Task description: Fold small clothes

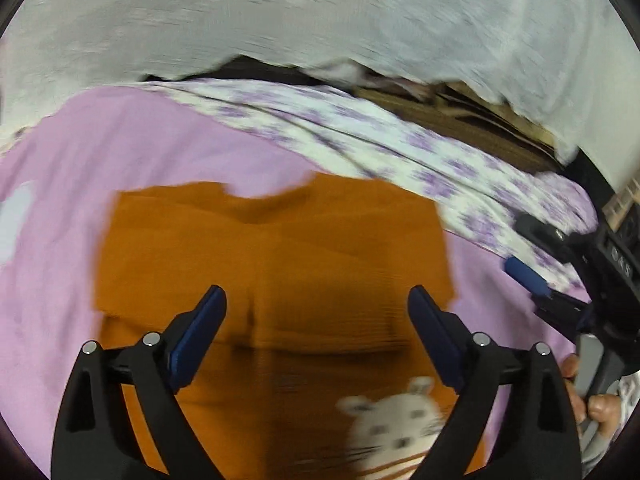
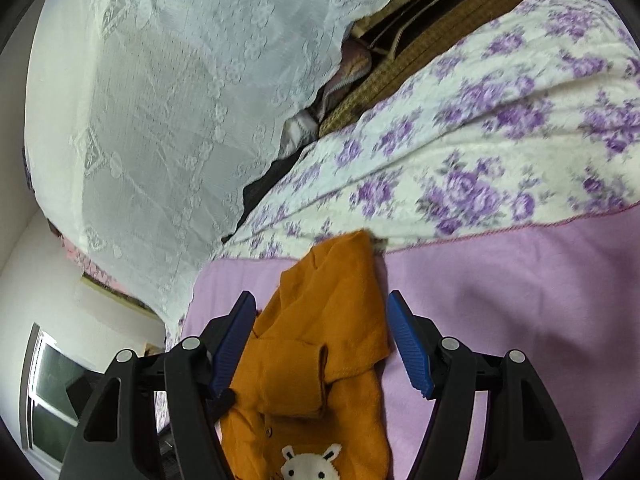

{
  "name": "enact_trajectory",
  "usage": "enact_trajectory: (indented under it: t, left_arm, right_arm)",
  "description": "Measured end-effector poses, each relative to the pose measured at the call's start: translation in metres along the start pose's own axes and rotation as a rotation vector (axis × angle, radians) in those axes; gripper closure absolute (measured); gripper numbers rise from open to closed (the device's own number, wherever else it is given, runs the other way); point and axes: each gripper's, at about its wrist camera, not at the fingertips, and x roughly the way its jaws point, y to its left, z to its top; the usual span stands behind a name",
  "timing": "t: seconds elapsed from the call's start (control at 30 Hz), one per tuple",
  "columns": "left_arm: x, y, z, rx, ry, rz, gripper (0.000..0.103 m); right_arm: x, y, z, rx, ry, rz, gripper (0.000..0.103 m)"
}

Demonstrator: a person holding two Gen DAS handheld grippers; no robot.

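A small orange knit top [image 1: 276, 264] lies flat on the pink blanket [image 1: 72, 208], with a white animal face [image 1: 396, 424] on its near part. My left gripper [image 1: 316, 304] hangs over the top's middle, open wide, its blue pads clear of the cloth. In the right wrist view the orange top [image 2: 320, 340] shows a sleeve folded across it and the animal face [image 2: 310, 462] low in the frame. My right gripper [image 2: 320, 324] is open, straddling the top's upper part. The right gripper [image 1: 516, 242] also appears at the right edge, held by a hand [image 1: 592, 404].
A white quilt with purple flowers [image 2: 480, 152] borders the pink blanket [image 2: 520, 300] at the far side. White lace cloth [image 2: 168, 100] drapes over stacked brown bedding [image 2: 420, 40] behind it. A window [image 2: 52, 392] sits at the lower left.
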Motion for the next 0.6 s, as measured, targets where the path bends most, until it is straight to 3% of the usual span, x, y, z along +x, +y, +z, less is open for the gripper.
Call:
enact_trajectory:
  t: [0.1, 0.23, 0.47, 0.6]
  left_arm:
    - [-0.008, 0.045, 0.0, -0.074, -0.011, 0.116, 0.013]
    - [-0.007, 0.104, -0.005, -0.189, 0.014, 0.183, 0.013]
    - [0.023, 0.162, -0.015, -0.284, 0.079, 0.201, 0.013]
    - [0.036, 0.157, -0.018, -0.222, 0.072, 0.241, 0.008]
  right_arm:
    - [0.015, 0.011, -0.01, -0.057, 0.069, 0.023, 0.041]
    - [0.039, 0.024, -0.025, -0.128, 0.153, 0.022, 0.058]
    - [0.065, 0.03, -0.039, -0.193, 0.177, -0.11, 0.059]
    - [0.079, 0.037, -0.052, -0.276, 0.193, -0.173, 0.058]
